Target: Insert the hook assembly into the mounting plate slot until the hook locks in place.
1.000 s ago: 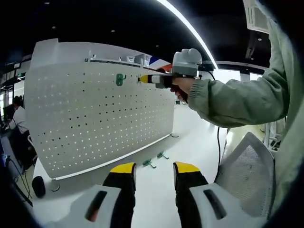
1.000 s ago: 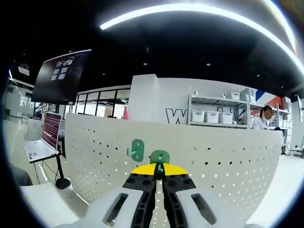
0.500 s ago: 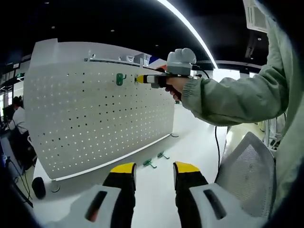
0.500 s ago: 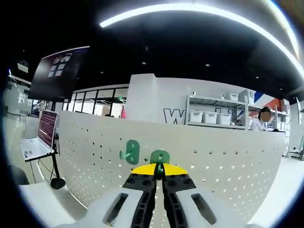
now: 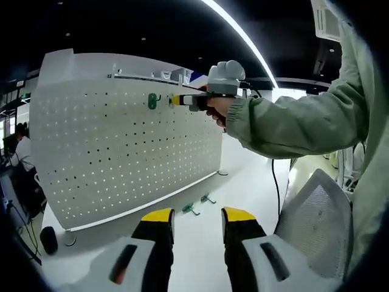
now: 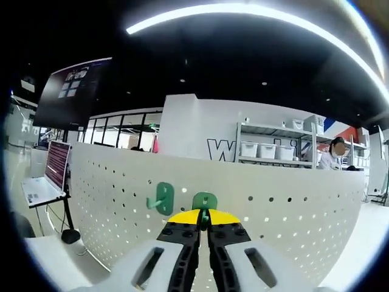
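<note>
The right gripper (image 6: 203, 226) has its jaws clenched on a green hook (image 6: 205, 201), whose lower part is hidden behind the yellow jaw tips; its top stands just ahead of them against the white pegboard (image 6: 285, 213). A second green hook (image 6: 161, 198) hangs on the board just left of the jaws. The left gripper (image 5: 196, 220) has its jaws released with nothing between them, over the white tabletop (image 5: 200, 243). Two more hooks (image 5: 199, 204) lie beyond the jaws, too small to make out.
</note>
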